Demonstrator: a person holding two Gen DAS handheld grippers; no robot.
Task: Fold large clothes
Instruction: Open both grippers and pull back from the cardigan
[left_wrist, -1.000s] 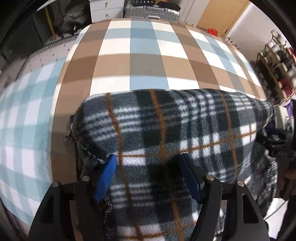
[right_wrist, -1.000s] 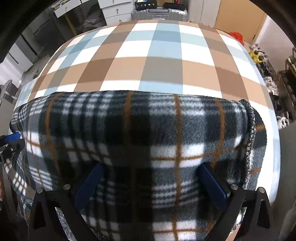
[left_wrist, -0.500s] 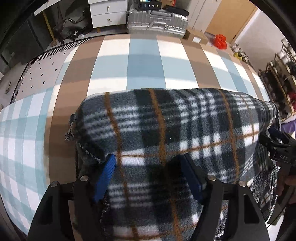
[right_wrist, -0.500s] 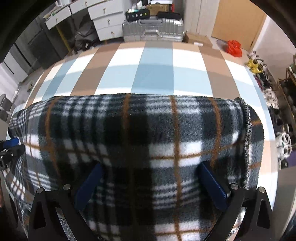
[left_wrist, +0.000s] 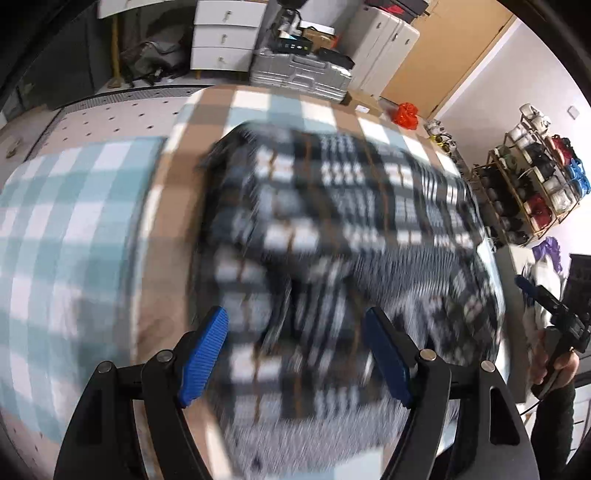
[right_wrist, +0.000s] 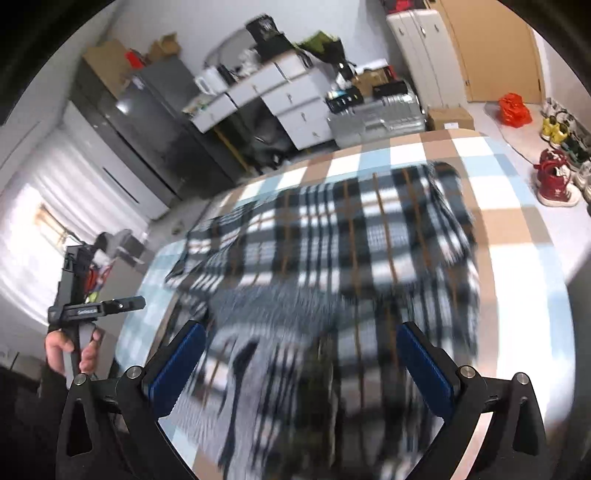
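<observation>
behind the checked brown-and-blue bed (left_wrist: 280, 107), at the top of the frame, stand white drawers (left_wrist: 227, 35) and a silver suitcase (left_wrist: 299, 75); on the right a wire rack (left_wrist: 535, 173) holds bags and shoes. the black-and-white plaid fleece (left_wrist: 351, 221) lies spread on the bed, mid-frame and blurred. left gripper (left_wrist: 295, 354) has its blue fingers apart, nothing clamped. right gripper (right_wrist: 301, 365) likewise stands wide above the fleece.

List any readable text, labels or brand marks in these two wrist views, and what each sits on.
None readable.
Pale lettering on the black handheld gripper bar in the right wrist view: too small and blurred to read.
Nothing legible on the black-and-white plaid fleece, checked bedcover or ribbed silver suitcase.
</observation>
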